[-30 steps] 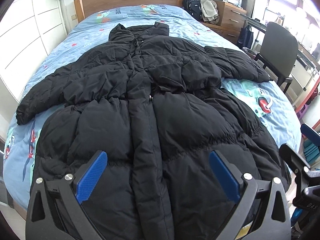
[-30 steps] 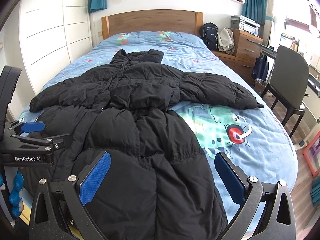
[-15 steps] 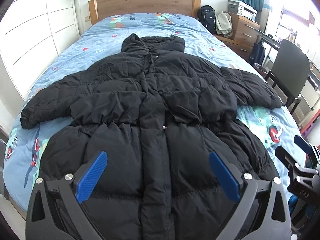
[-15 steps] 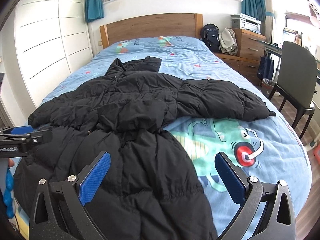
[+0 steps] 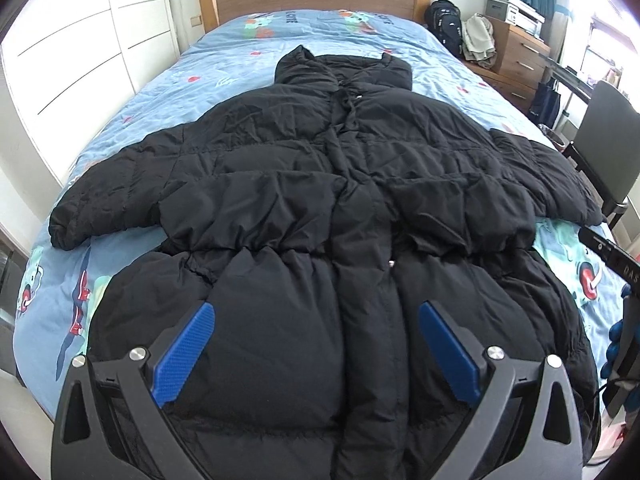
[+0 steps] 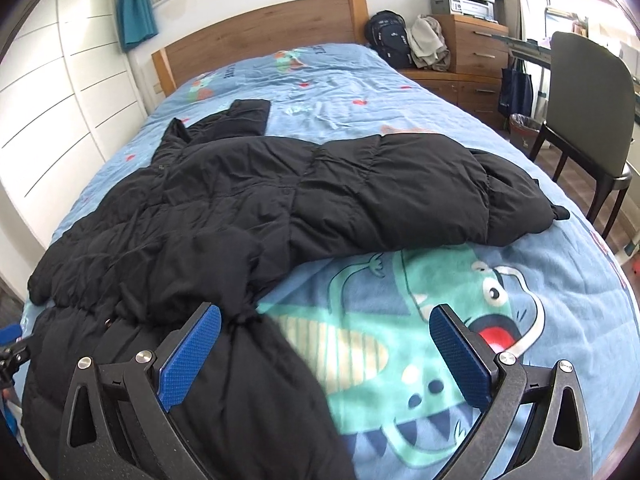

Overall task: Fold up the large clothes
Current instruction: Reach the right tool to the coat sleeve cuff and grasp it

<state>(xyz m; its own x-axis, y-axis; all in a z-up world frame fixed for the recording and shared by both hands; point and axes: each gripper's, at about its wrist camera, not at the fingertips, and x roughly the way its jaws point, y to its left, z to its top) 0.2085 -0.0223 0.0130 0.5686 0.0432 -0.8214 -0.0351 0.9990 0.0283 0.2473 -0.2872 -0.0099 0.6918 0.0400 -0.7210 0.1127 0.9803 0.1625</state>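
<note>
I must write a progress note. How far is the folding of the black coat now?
Done: the black coat lies spread flat, front up, on the bed, both sleeves out to the sides. In hand: nothing; the left claw and right claw are open and hold no fabric. Left: every fold, since no sleeve or hem is turned over.

The black arm of the other device [image 5: 616, 260] at the left view's right edge carries pale letters "DAS"; the blue cartoon-print bedspread [image 5: 288, 18] lettering is illegible
</note>
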